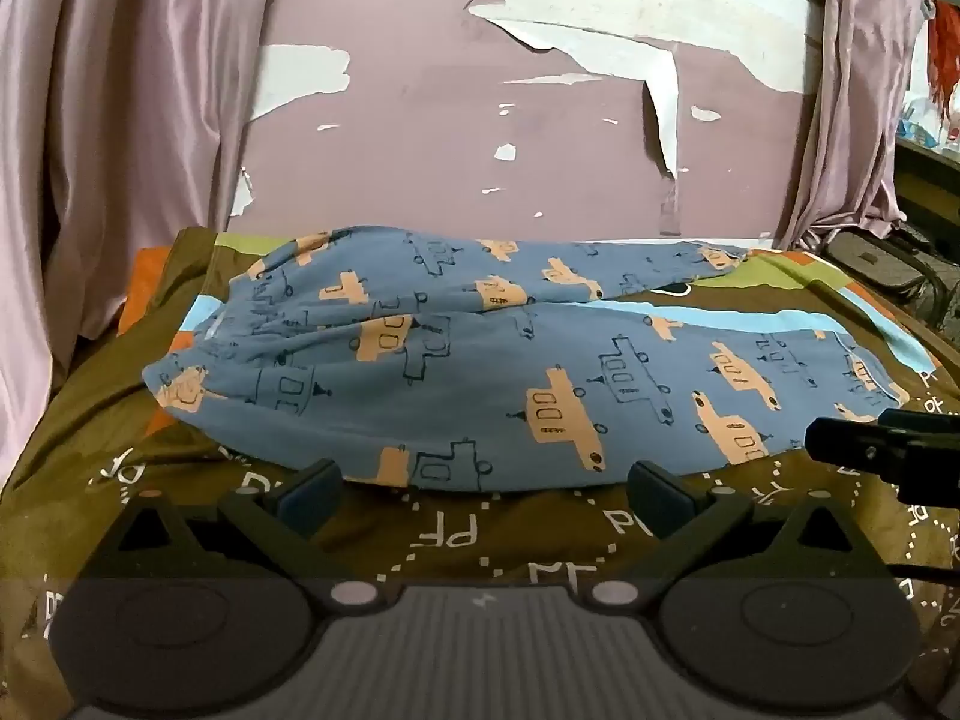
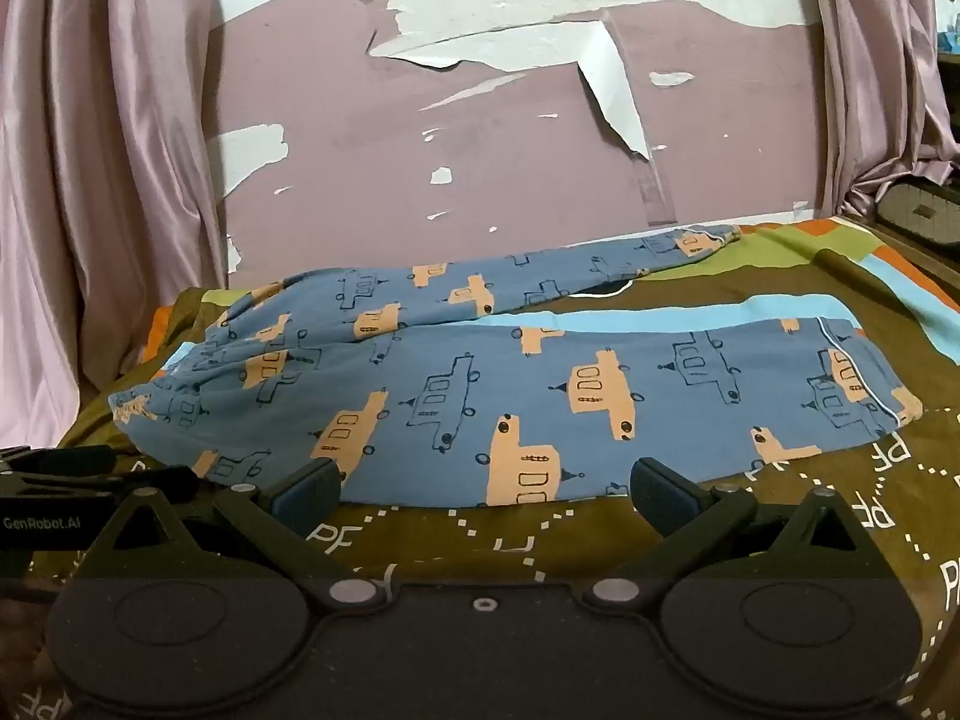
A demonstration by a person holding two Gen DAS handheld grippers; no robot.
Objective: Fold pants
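Peeling mauve wall (image 1: 420,138) behind, white patches where paint has flaked; pale satin curtains (image 1: 120,120) hang at both sides. Bed below it, covered by a brown bedspread (image 1: 456,540) with dashed white lines, "PF" lettering and green, light-blue and orange bands at the far side. Pants (image 1: 480,372) (blue, tan and outlined vehicle print) lie spread flat on the bedspread, long axis running left–right: gathered waist at the left, two legs reaching right and splitting apart, the far leg angling away toward the wall, the near leg ending in a cuff (image 2: 858,384) with white piping. No fold made yet, by my reading. Left tool (image 1: 483,489) is released, jaws spread wide with nothing between them, hovering just short of the near hem, toward the waist half. Right tool (image 2: 486,489) likewise released and empty, just short of the same near edge, closer to the cuffs; so the right hand looks the nearer one for the leg ends, the left for the waist. Each tool's tip pokes into the other's view at the edge. Hard to read: the waistband is bunched, the far leg's cuff is small and foreshortened, and the far edge of the bed is hidden behind the fabric.
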